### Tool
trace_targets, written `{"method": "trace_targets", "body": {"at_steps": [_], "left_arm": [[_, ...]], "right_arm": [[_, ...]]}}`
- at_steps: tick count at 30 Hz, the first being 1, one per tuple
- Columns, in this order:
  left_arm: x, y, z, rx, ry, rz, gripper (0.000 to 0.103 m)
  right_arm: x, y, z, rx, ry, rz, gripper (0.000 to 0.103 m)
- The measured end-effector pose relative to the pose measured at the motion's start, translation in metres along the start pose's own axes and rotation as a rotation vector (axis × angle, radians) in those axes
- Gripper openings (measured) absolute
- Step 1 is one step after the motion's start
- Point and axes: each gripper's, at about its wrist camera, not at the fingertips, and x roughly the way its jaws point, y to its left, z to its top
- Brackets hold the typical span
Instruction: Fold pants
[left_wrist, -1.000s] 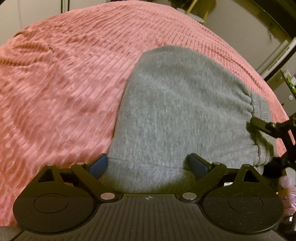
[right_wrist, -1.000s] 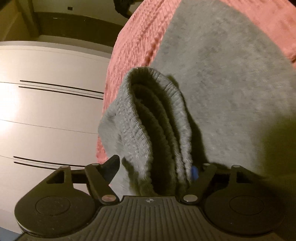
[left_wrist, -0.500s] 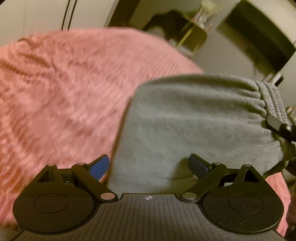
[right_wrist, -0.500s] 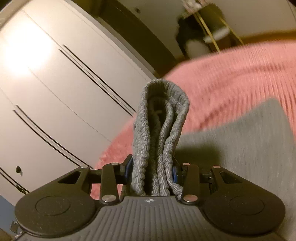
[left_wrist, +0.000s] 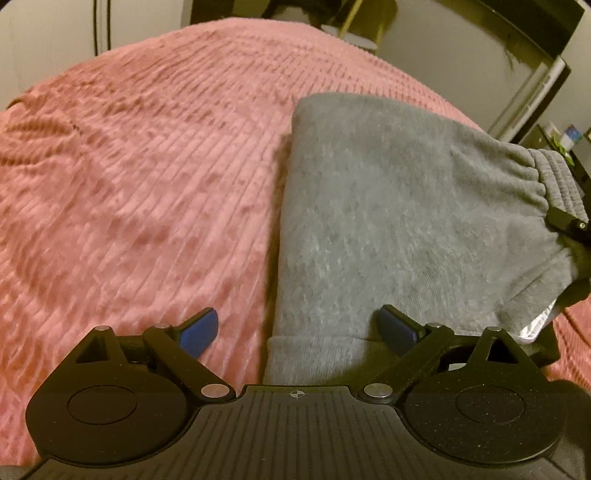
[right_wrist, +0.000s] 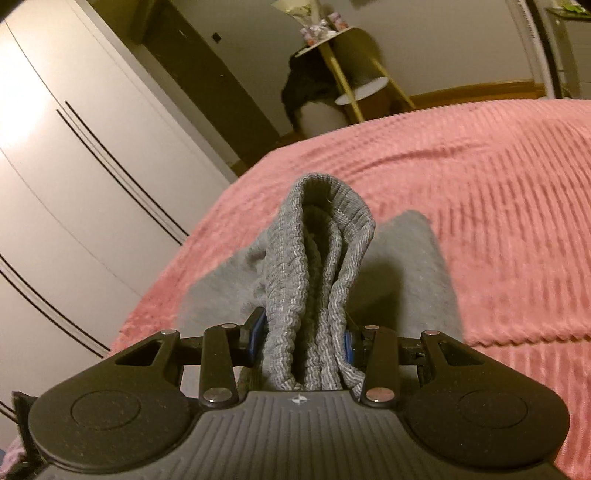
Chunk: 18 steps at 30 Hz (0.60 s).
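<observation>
The grey pants (left_wrist: 388, 229) lie folded on the pink bedspread (left_wrist: 140, 177), their ribbed waistband (right_wrist: 325, 295) clamped in the right gripper (right_wrist: 301, 341) and raised, while the left gripper (left_wrist: 299, 328) (jaws apart, nearer the cuff end) straddles their near edge.

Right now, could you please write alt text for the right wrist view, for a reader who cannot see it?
The right tongs are shut on the bunched ribbed waistband of grey pants, lifting it above a pink ribbed bedspread. White wardrobe doors stand at left, a small wooden stand beyond the bed.
</observation>
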Motion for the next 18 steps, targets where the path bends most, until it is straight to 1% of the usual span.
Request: {"method": "trace_targets", "body": {"at_steps": [2,3,5,6,7,9,11,13,15,17,18], "left_arm": [[0.002,-0.001,-0.002,0.006,0.015,0.001,0.099],[0.003,-0.002,-0.002,0.009,0.02,0.005,0.099],[0.005,-0.004,-0.002,0.012,0.03,0.021,0.101],[0.005,-0.004,-0.002,0.012,0.031,0.019,0.101],[0.004,-0.005,-0.002,0.015,0.029,0.026,0.101],[0.004,-0.006,-0.003,0.022,0.022,0.033,0.101],[0.004,-0.006,-0.002,0.025,0.02,0.037,0.102],[0.006,-0.006,-0.001,0.023,0.021,0.036,0.102],[0.006,-0.006,-0.001,0.022,0.021,0.035,0.102],[0.005,-0.006,-0.002,0.027,0.016,0.037,0.102],[0.004,-0.006,-0.002,0.029,0.014,0.039,0.102]], "right_arm": [[-0.002,-0.007,-0.008,0.005,0.009,-0.032,0.041],[0.0,-0.011,-0.009,0.014,0.021,-0.06,0.048],[0.005,-0.027,-0.009,0.081,0.055,-0.155,0.058],[0.0,-0.035,-0.01,0.134,0.048,-0.175,0.058],[-0.009,-0.04,-0.012,0.184,0.023,-0.158,0.058],[-0.031,-0.042,-0.019,0.233,-0.029,-0.126,0.059],[-0.05,-0.039,-0.03,0.272,-0.05,-0.094,0.059],[-0.058,-0.034,-0.043,0.307,-0.031,-0.052,0.059],[-0.051,-0.029,-0.05,0.323,0.009,-0.017,0.059],[-0.047,-0.028,-0.06,0.343,0.04,-0.021,0.059],[-0.042,-0.026,-0.06,0.356,0.042,-0.026,0.059]]}}
